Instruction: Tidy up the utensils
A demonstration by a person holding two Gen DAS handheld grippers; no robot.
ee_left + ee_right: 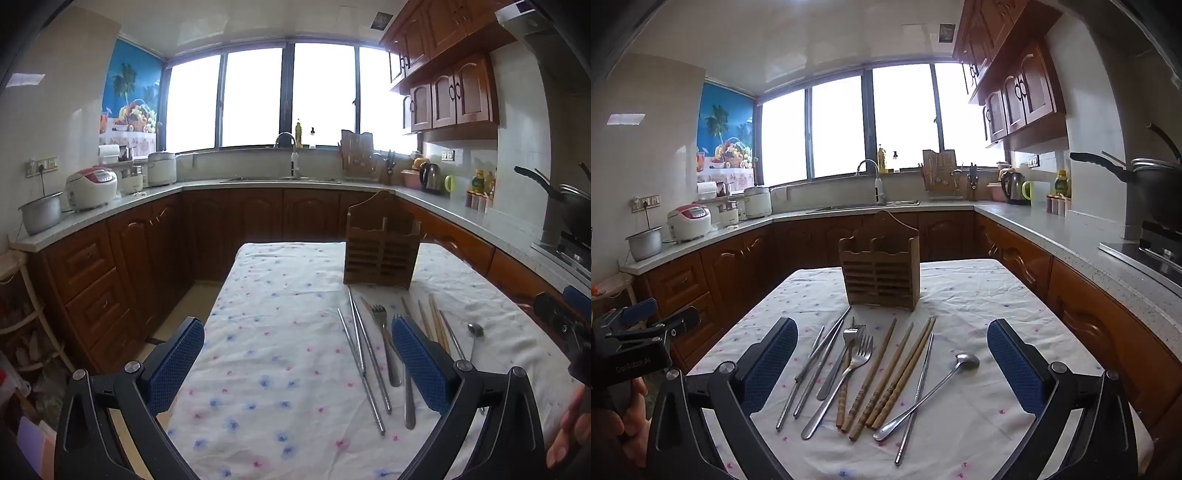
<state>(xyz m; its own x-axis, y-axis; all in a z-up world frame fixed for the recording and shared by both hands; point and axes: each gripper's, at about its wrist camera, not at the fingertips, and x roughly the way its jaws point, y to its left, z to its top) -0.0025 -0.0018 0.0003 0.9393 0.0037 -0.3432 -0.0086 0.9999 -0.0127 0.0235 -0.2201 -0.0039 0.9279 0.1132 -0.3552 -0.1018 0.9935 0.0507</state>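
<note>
A wooden slatted utensil holder (880, 271) stands upright on the table (979, 288), empty as far as I can see; it also shows in the left wrist view (380, 253). In front of it lie metal chopsticks (816, 365), two forks (849, 365), several wooden chopsticks (886, 380), one more metal chopstick (918, 391) and a long spoon (934, 387). My right gripper (892, 365) is open and empty above the utensils. My left gripper (297, 363) is open and empty, left of the metal chopsticks (364, 365) and forks (388, 347).
The table wears a white flowered cloth (280, 332). Wooden cabinets and a grey counter (1071, 236) ring the room, with a sink (868, 203), rice cookers (689, 221), a kettle (1014, 186) and a pan (1145, 177). The other gripper shows at each view's edge (635, 332).
</note>
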